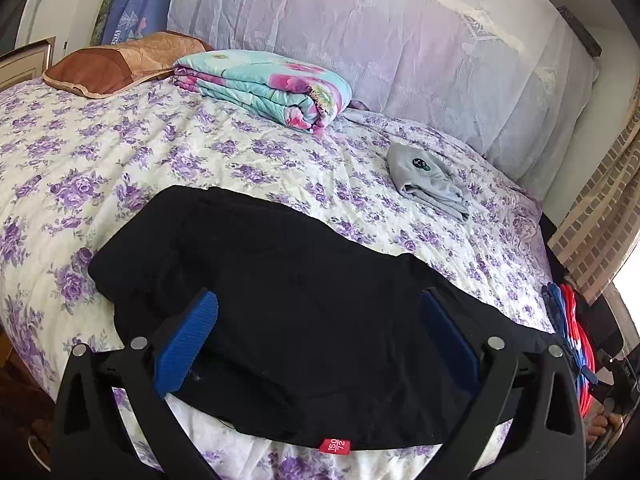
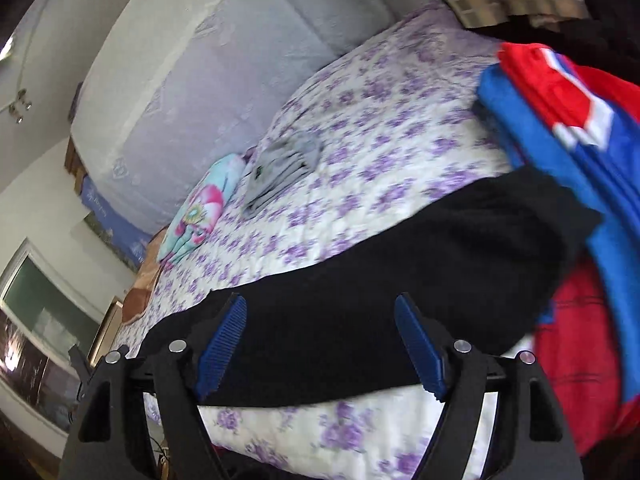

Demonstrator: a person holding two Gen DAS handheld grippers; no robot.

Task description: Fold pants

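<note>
Left gripper spread over flat, folded black pants.

A folded floral quilt and brown pillow lie far on the purple-flowered bedspread, grey folded garment right.
</note>
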